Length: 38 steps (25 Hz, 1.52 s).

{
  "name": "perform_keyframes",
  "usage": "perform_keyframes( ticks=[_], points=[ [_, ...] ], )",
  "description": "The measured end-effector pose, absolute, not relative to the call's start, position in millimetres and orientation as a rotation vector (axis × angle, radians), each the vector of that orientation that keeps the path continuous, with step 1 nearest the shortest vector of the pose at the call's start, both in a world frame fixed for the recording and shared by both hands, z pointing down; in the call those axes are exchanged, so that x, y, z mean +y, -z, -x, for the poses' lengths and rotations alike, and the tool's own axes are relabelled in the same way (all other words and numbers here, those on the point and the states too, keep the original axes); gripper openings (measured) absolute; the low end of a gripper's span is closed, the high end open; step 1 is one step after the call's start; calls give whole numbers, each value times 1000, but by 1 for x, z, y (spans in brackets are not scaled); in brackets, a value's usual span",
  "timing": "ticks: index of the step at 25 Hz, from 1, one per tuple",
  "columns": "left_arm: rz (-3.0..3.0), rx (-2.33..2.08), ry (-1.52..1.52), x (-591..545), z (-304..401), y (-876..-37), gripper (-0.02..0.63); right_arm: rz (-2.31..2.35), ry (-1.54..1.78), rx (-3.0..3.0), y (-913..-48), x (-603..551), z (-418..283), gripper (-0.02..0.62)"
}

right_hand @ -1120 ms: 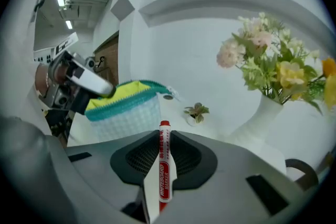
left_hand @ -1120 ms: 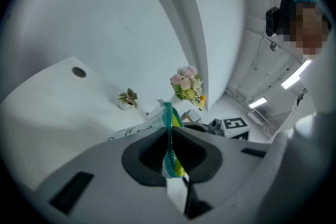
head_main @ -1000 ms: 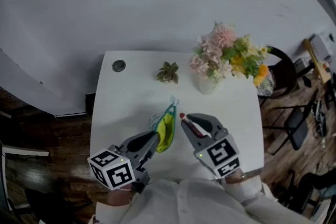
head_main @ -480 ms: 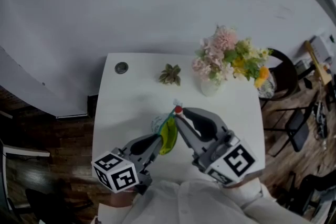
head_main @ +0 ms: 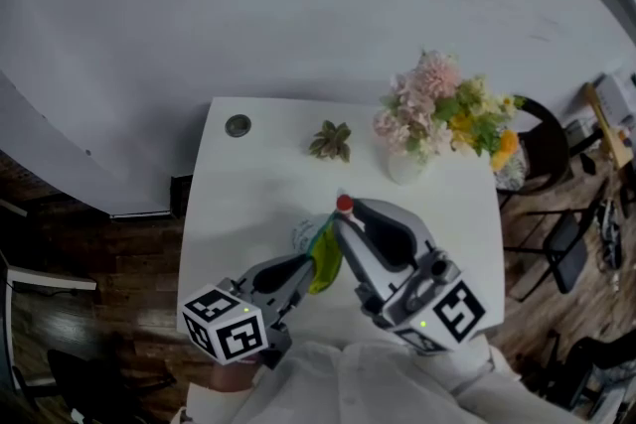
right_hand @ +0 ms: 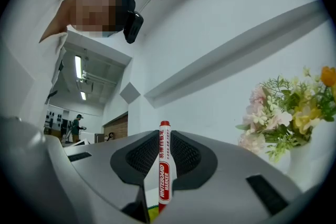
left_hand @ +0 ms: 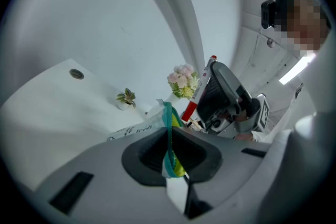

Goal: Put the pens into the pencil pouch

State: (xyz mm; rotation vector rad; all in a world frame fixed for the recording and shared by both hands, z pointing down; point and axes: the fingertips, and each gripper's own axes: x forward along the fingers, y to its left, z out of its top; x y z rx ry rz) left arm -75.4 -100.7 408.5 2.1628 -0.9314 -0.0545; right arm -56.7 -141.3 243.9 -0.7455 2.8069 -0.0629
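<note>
The yellow-green pencil pouch (head_main: 325,260) with a teal zipper hangs over the white table (head_main: 248,204). My left gripper (head_main: 303,266) is shut on its edge; in the left gripper view the teal zipper band (left_hand: 168,140) is pinched between the left gripper's (left_hand: 170,139) jaws. My right gripper (head_main: 348,218) is shut on a red whiteboard marker (head_main: 344,205) and stands just right of and above the pouch. In the right gripper view the marker (right_hand: 164,170) stands upright between the right gripper's (right_hand: 164,147) jaws, red cap on top. The same marker (left_hand: 201,88) also shows in the left gripper view.
A white vase of pink and yellow flowers (head_main: 437,114) stands at the table's back right. A small green succulent (head_main: 331,140) sits at the back middle and a round cable grommet (head_main: 238,125) at the back left corner. A dark chair (head_main: 545,149) stands to the right of the table.
My right gripper has risen and tilted upward with the marker, whose red cap now sits above the pouch's top. The left gripper and the pouch have kept still.
</note>
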Motion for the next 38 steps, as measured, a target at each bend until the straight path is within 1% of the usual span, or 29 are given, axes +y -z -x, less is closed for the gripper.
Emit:
perform_keyframes(
  ticks=[8,15,21,34,38],
  points=[
    [-2156,-933,67,-100,76,-406,31,685,90,2808,-255,-138,64,66],
    [-2154,-937,77,-100,78,-405,31,754,85,2865,-280,-142,59,66],
    [-2156,-932,77,-102,79,-404,30,770,126,2867,-280,-142,56,66],
    [-2165,-916,64,-101,75,-403,31,834,146,2890,-290,-141,39,66],
    [-2151,-912,71,-102,73,-401,31,881,105,2898,-294,-140,27,66]
  ],
)
